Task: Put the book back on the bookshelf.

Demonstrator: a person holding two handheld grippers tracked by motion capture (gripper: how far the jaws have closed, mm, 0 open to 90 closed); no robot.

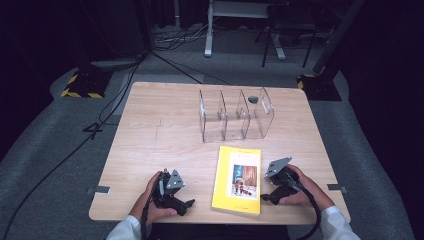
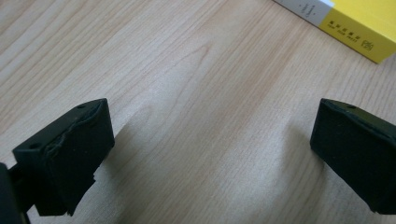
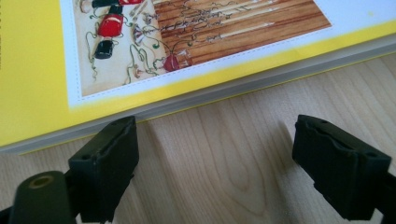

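Though spine print blurs, perhaps unreadable, yellow book [image 2: 355, 28] lies flat.

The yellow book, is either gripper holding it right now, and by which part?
Nothing is held. The yellow book lies flat on the table; the right gripper and left gripper are open.

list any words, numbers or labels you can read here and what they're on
No text can be read well enough to quote.
Yellow book, cover: small print at the top, too small to read.
Yellow book, edge in the left gripper view: dark characters on yellow and small grey print on a white band, both blurred.
Clear divider rack: no text visible.
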